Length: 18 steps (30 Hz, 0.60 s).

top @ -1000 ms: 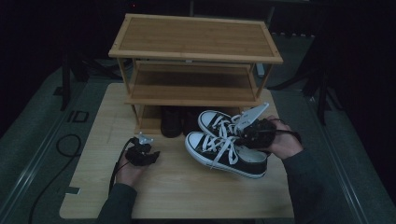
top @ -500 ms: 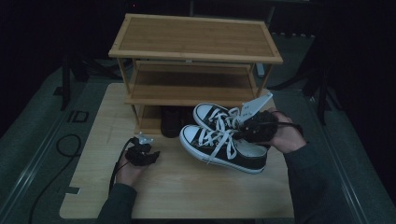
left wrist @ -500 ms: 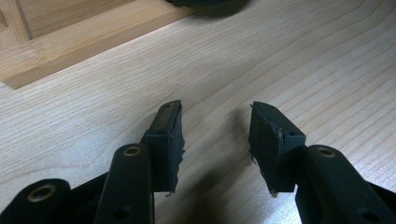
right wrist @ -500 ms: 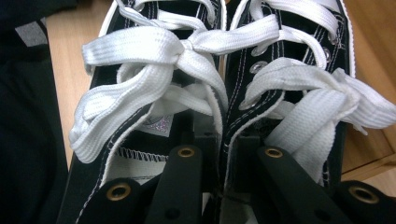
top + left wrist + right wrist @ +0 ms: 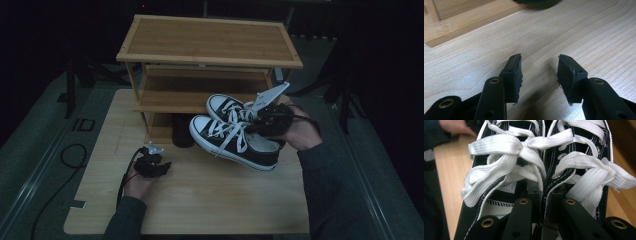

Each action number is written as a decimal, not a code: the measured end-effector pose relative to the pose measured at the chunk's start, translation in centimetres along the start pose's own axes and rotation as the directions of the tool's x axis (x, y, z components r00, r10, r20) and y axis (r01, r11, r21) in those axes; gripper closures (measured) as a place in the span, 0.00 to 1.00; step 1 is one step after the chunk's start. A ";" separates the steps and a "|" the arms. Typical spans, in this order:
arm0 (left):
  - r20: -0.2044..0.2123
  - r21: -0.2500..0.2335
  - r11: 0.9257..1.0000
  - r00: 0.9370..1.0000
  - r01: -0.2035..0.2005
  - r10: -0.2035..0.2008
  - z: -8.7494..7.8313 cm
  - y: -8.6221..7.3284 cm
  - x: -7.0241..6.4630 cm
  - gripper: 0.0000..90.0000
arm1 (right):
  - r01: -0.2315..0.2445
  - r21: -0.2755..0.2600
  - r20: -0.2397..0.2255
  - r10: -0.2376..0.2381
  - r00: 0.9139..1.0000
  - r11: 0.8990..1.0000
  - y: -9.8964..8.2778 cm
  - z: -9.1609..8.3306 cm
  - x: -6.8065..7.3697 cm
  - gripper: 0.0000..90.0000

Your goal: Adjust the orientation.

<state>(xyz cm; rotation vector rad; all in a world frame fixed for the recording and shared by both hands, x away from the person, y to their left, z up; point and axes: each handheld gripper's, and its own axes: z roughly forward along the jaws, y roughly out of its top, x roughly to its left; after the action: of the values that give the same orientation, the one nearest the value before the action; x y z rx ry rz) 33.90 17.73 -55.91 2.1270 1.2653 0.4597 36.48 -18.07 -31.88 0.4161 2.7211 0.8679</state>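
right gripper [image 5: 260,122] jaws clamp sneakers [image 5: 235,137] | left gripper [image 5: 159,167] jaws wide | shoe rack [image 5: 210,55] behind, dark object [image 5: 182,131] inside

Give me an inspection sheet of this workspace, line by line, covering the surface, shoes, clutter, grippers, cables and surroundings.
Surface: light wooden table.
Job's things: pair of black sneakers, white laces, lifted clear of the table; three-tier wooden rack at the back.
Clutter: dark object on the rack's bottom shelf.
Grippers: right gripper pinches both shoes' inner edges together; left gripper open, low over the table.
Cables: black cable on the floor, left.
Surroundings: dark.
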 end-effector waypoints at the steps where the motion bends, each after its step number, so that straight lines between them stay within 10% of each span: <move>1: 0.000 0.000 1.000 1.000 0.000 0.000 0.0 0.0 0.0 0.61 | -0.011 -0.002 0.006 0.011 1.000 1.000 0.1 0.0 -0.2 0.94; 18: 0.005 -0.001 1.000 1.000 0.003 -0.003 0.0 0.0 0.1 0.60 | -0.135 -0.010 0.146 0.135 0.980 0.991 2.4 2.2 -2.9 0.94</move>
<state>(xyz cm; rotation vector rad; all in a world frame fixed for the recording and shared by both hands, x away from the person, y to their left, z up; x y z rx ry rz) 33.94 17.77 -55.92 2.1240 1.2651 0.4540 40.36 -16.02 -31.76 0.6453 2.5825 0.8354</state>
